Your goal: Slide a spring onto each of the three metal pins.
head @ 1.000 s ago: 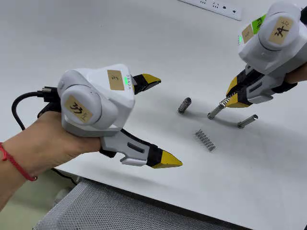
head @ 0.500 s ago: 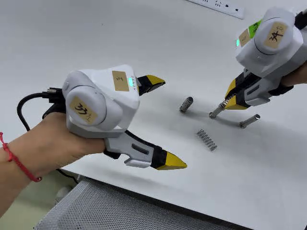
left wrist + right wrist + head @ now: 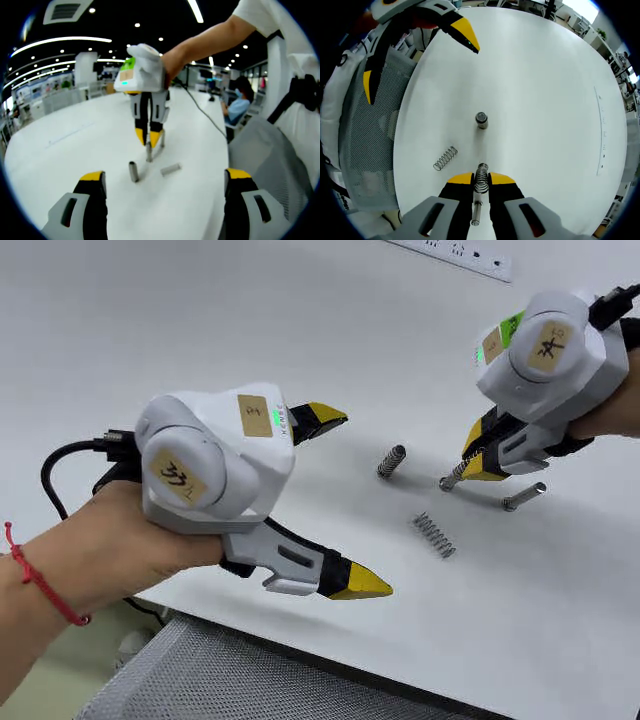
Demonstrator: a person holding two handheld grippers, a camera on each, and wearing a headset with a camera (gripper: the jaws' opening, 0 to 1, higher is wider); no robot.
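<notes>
My right tongs (image 3: 481, 176) are closed tight on a spring (image 3: 480, 181) that sits around a pin (image 3: 477, 211), and the pin slants down to touch the surface (image 3: 545, 100). My left tongs (image 3: 350, 500) are spread wide with nothing in them, hovering over the near edge of the surface. Between the two tongs stands an upright pin (image 3: 391, 461). A loose spring (image 3: 434, 535) lies flat, nearer the near edge. A third pin (image 3: 524, 496) lies on its side just beside my right tongs.
</notes>
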